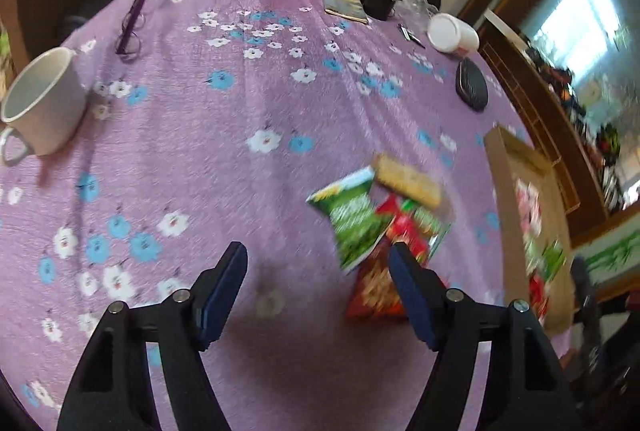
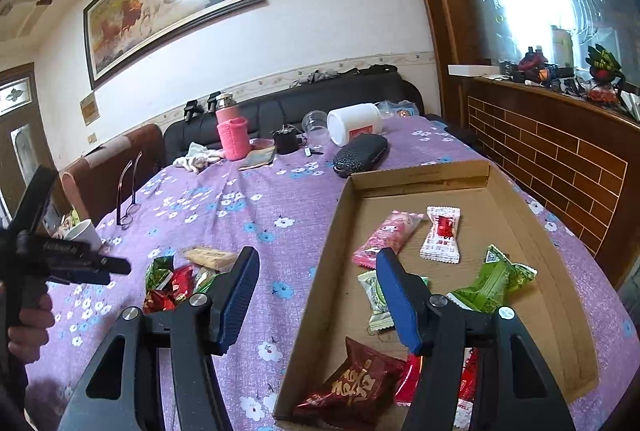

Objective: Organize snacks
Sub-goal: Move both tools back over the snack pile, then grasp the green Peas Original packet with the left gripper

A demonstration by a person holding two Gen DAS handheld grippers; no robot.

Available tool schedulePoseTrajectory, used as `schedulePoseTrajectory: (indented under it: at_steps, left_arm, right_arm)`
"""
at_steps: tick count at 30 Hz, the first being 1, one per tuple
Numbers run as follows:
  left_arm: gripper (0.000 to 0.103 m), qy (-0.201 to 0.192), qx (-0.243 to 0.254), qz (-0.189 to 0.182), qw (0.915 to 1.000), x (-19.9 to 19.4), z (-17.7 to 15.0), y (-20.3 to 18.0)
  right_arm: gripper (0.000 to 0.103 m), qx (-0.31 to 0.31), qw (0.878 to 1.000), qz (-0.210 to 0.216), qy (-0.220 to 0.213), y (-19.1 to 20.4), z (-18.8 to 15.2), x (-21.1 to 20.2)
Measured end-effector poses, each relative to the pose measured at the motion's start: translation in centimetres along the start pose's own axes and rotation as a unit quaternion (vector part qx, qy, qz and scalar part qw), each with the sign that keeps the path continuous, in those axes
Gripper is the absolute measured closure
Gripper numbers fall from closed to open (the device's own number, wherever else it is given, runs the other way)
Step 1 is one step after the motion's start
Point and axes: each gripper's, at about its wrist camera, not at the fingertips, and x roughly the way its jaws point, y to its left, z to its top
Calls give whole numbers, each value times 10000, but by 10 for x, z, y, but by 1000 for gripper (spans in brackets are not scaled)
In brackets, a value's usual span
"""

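Both grippers (image 1: 318, 273) (image 2: 318, 275) agape above snacks (image 1: 376, 219)

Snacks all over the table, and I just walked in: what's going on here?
A person with a gripper in each hand is sorting snacks into a cardboard box. Several packets already lie inside, such as a pink one and a green one. A small pile of snacks still sits on the purple tablecloth. The left gripper hovers open near that pile; the right gripper is open and empty at the box's edge.

Cardboard tray (image 2: 416, 177) on purple floral table (image 2: 240, 207) — holds seven-odd wrapped snacks; loose snack pile (image 2: 180, 279) beside it — right tool (image 2: 316, 271) spread wide, empty.
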Motion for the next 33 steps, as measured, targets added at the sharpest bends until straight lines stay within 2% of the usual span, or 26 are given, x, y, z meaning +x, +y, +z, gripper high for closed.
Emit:
schedulePoseTrajectory:
  at_steps: [5,9,11,13,16,19,20,21,23,24,25,29,30,31,32,33]
  left_arm:
    - [30,238,-393,-209,9987,25,18,-4]
    - [30,373,-473,-233,9979,47,21,-10]
    - [31,204,-289,-120,9993,48,21,-14]
    - [46,181,-102,-76,9998,50,21,-15]
    - [54,131,-56,-332,9993,48,23,-4]
    - [63,110,-9,-482,9988,47,25,8]
    - [63,101,67,-507,9986,47,27,8]
    - [62,91,176,-481,9986,46,27,8]
    - [45,14,558,-146,9983,45,27,3]
    - [31,-68,743,113,9972,44,26,1]
    - [27,-152,841,226,9961,44,25,0]
    - [24,-24,1023,58,9947,48,23,-2]
    - [24,-61,1079,89,9941,46,22,-4]
    - [23,-134,1156,145,9931,44,21,-6]
    - [22,-174,1164,154,9929,42,21,-6]
    - [21,-182,1103,98,9937,40,22,-4]
  right_arm:
    - [38,-63,10000,16,-15,3,0,-2]
    - [38,-127,9999,23,1,6,-1,-2]
    - [38,-146,9999,29,14,7,-1,-1]
    - [38,-159,9999,42,21,7,-2,-1]
    - [38,-189,9997,132,86,9,-2,2]
    - [38,-125,9976,553,389,12,-2,10]
    - [38,-86,9962,708,496,13,-1,12]
    - [38,-17,9933,950,662,17,1,16]
    - [38,-88,9861,1344,977,29,8,23]
    - [38,-229,9814,1521,1151,38,13,28]
    - [38,-371,9770,1638,1312,48,20,33]
    - [38,-830,9628,1804,1835,81,44,69]
    - [38,-979,9577,1825,2000,89,47,81]
    - [38,-1184,9469,1905,2303,98,48,98]
    - [38,-1359,9403,1890,2481,105,47,111]
    - [38,-1637,9385,1643,2558,113,46,127]
